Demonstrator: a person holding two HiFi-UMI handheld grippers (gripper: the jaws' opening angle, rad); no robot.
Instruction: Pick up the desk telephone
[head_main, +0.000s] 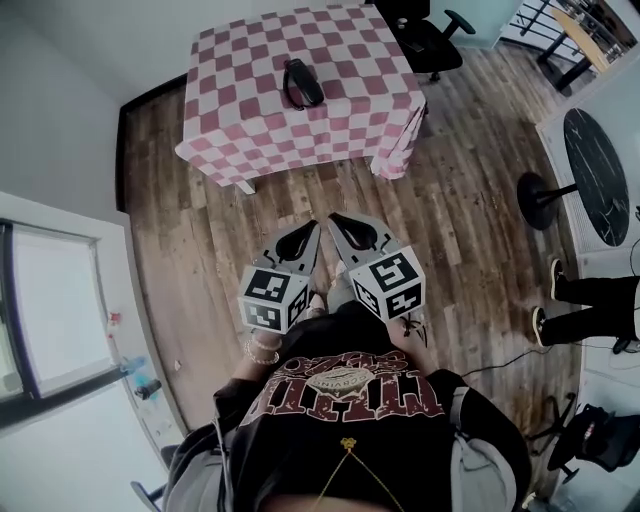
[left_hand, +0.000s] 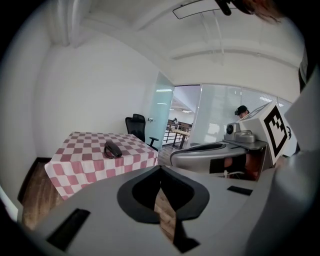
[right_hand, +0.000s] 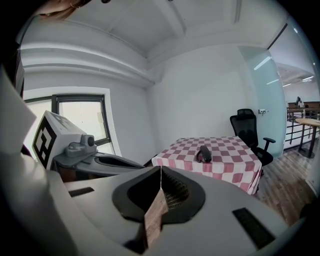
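While person stands well short of checkered table (head_main: 230, 150), desk telephone (head_main: 302, 83) lies near tabletop middle, untouched. Left gripper (head_main: 313, 224) and right gripper (head_main: 334, 216): jaws closed tip to tip, nothing held. Both side by side, aimed tableward, likely approach posture; grasp not yet begun.

We are logging a table (head_main: 360, 110) draped in a pink-and-white checked cloth, standing on a wood-plank floor (head_main: 460, 230). A black office chair (head_main: 425, 40) is sitting just beyond the table's far corner. A round dark-topped pedestal stand (head_main: 598, 175) is standing well apart at the right. Near it, a bystander's legs (head_main: 585, 305) in dark trousers are showing. A window (head_main: 50, 300) is glowing bright on the left wall.
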